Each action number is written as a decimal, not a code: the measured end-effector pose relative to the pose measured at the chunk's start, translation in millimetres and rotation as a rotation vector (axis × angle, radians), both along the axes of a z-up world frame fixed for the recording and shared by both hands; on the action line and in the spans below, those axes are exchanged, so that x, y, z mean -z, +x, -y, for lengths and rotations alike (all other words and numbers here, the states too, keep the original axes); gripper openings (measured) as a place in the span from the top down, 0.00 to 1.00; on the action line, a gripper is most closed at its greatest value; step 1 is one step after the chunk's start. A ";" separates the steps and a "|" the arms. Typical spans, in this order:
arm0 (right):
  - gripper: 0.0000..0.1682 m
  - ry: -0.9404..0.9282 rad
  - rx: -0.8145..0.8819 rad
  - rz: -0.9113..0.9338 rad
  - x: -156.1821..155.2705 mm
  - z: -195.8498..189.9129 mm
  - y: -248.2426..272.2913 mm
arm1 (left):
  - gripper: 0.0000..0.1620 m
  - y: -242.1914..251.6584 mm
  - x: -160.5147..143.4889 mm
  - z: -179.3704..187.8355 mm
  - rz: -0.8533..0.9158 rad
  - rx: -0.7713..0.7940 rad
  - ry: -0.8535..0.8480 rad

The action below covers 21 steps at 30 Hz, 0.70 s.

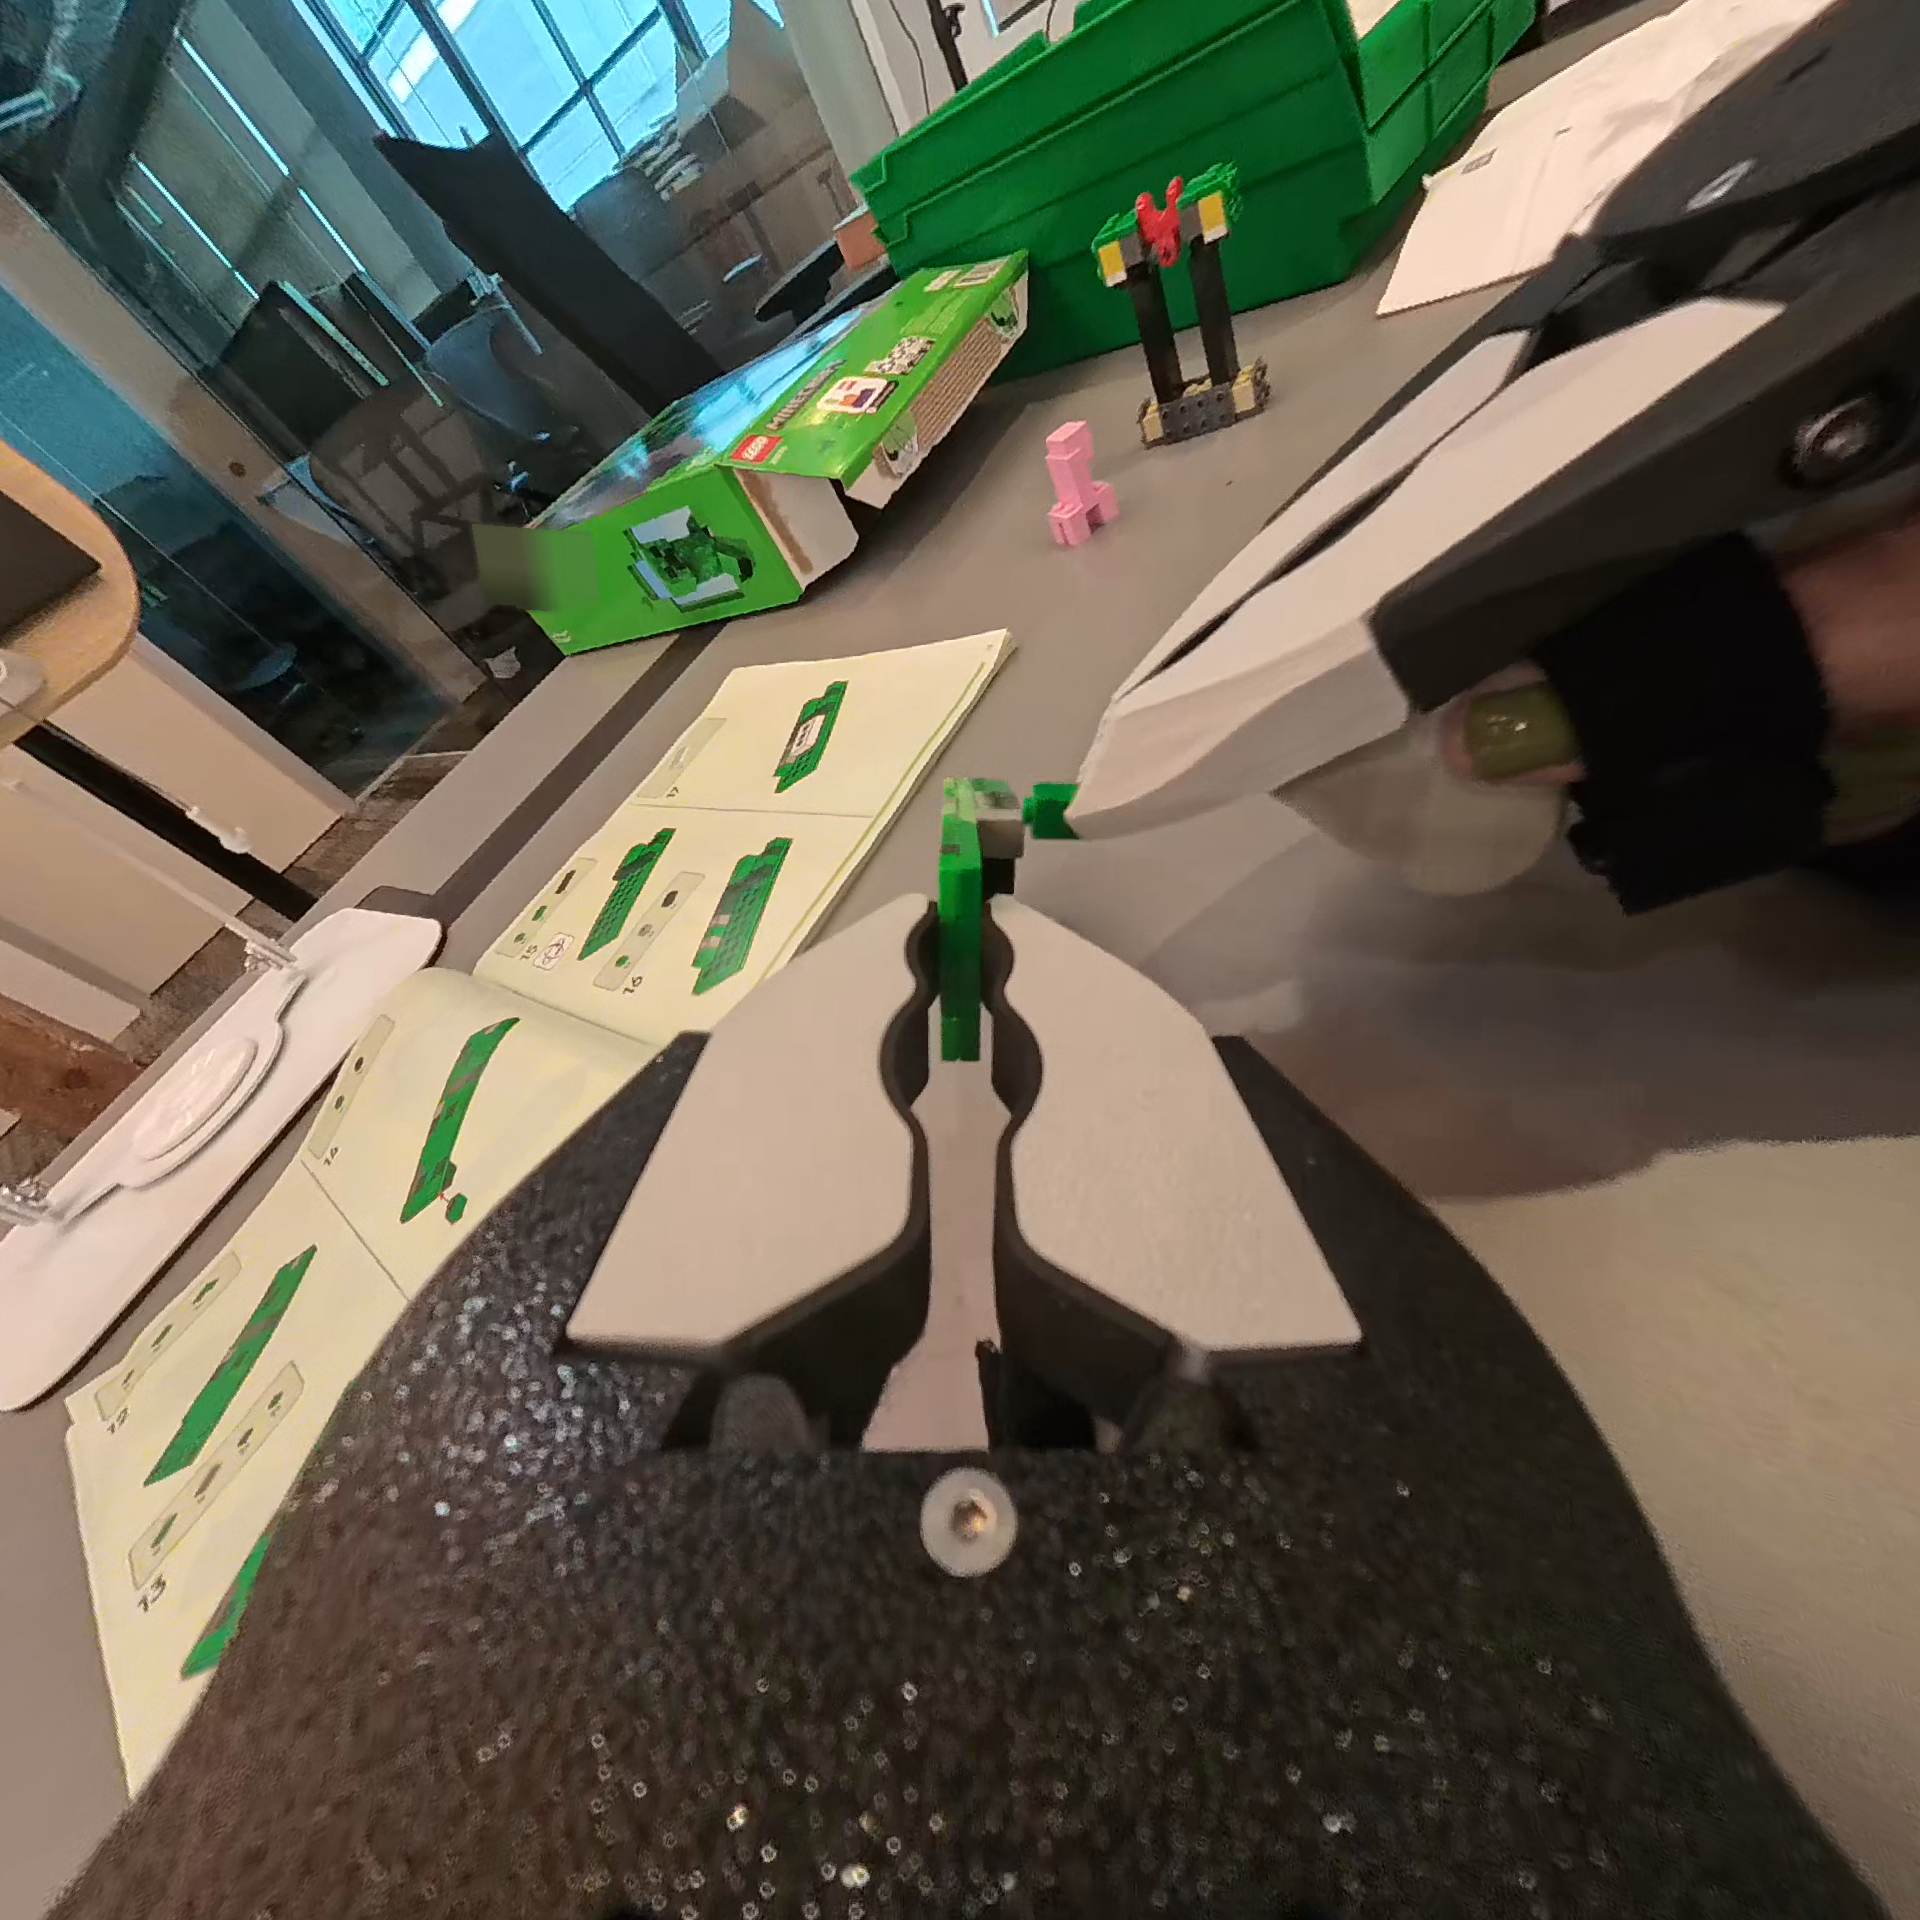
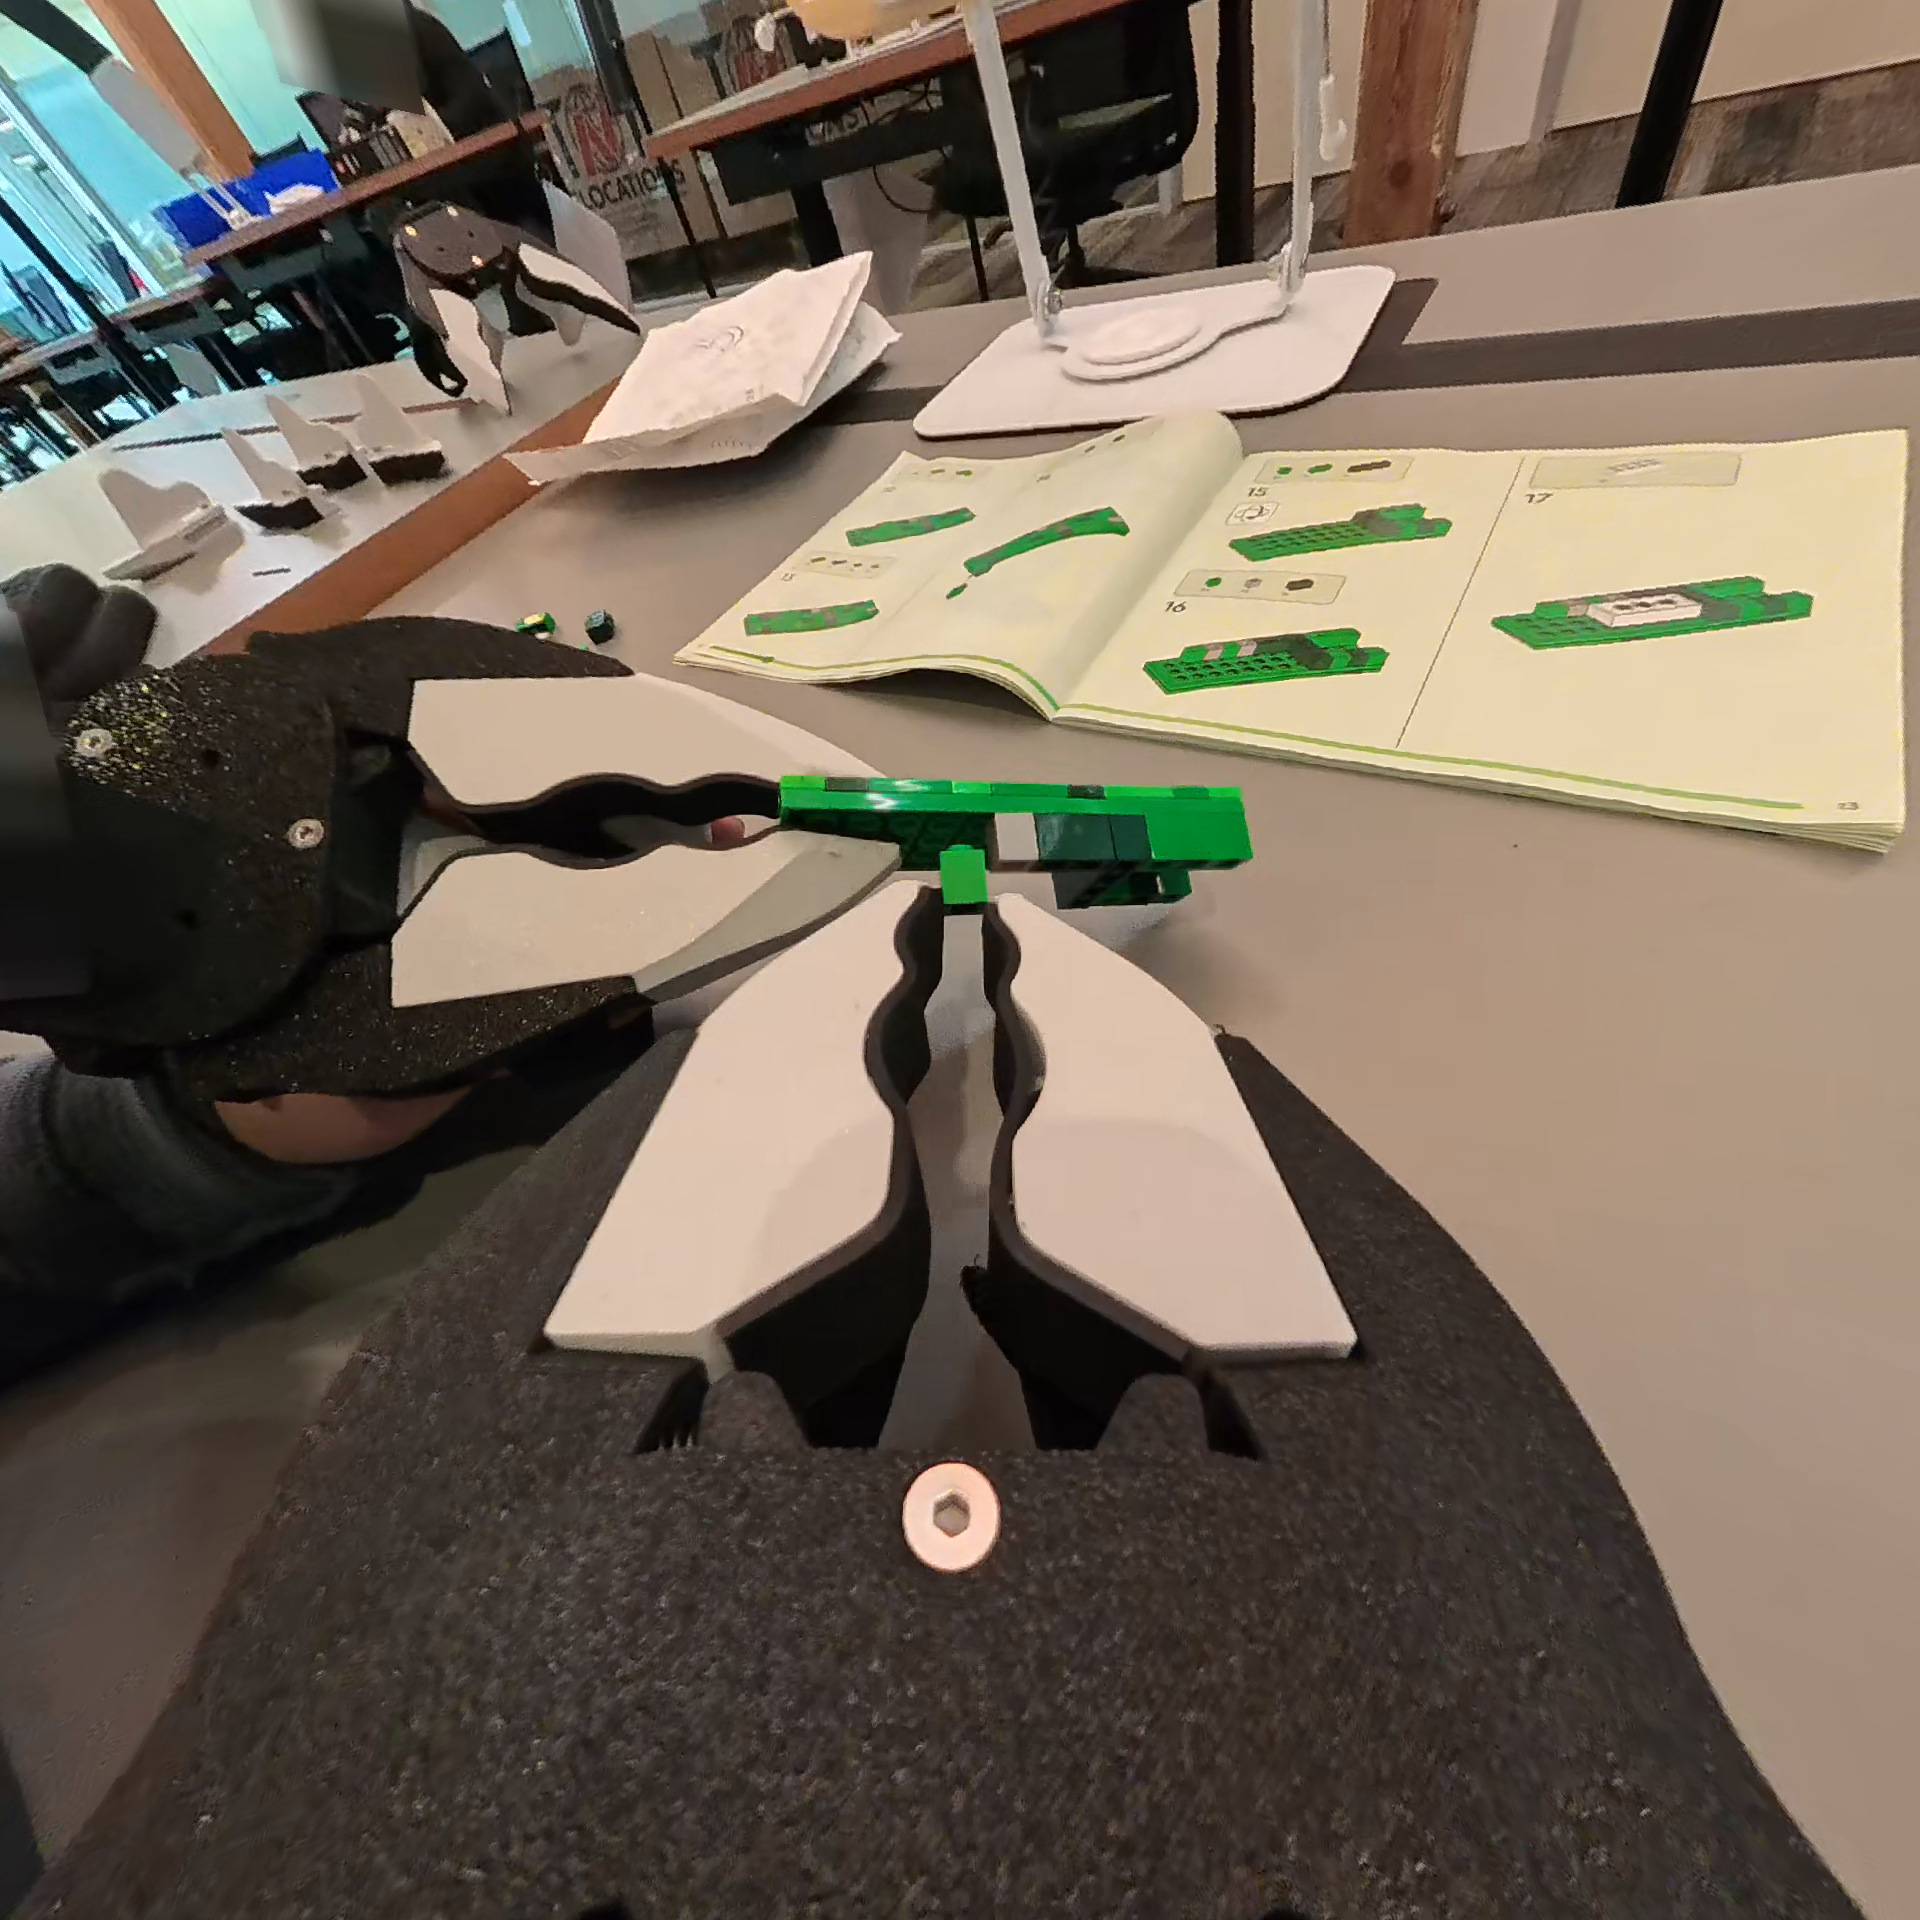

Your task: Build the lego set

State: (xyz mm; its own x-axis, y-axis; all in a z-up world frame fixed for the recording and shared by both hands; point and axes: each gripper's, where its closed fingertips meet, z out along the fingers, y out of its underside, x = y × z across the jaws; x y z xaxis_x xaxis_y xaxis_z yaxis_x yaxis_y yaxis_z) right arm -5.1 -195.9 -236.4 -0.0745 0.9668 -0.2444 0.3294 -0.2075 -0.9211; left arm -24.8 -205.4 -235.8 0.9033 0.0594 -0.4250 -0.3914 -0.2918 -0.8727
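The plate's (image 1: 961, 966) lower end is hidden between the left tongs (image 1: 964, 914), so how far it reaches into them cannot be told. The right tongs (image 1: 1081, 821) are motion-blurred in the left wrist view, and their rear runs off the right edge. The small brick (image 2: 961, 871) is only half seen, its base sunk between the right tongs' (image 2: 963, 909) tips. Two tiny pieces (image 2: 569, 623) on the surface (image 2: 1455, 1039) are too small to identify. The booklet's (image 1: 343, 1195) near pages are covered by the left tongs' body. The box (image 1: 748, 478) carries a blurred patch. The lamp base (image 2: 1174, 353) has its stem cut off at the top edge.
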 end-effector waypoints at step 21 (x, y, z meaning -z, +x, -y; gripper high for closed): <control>0.96 0.014 0.043 -0.036 -3.9 -0.7 0.2 | 0.96 12.4 -7.4 0.0 -0.052 0.062 0.052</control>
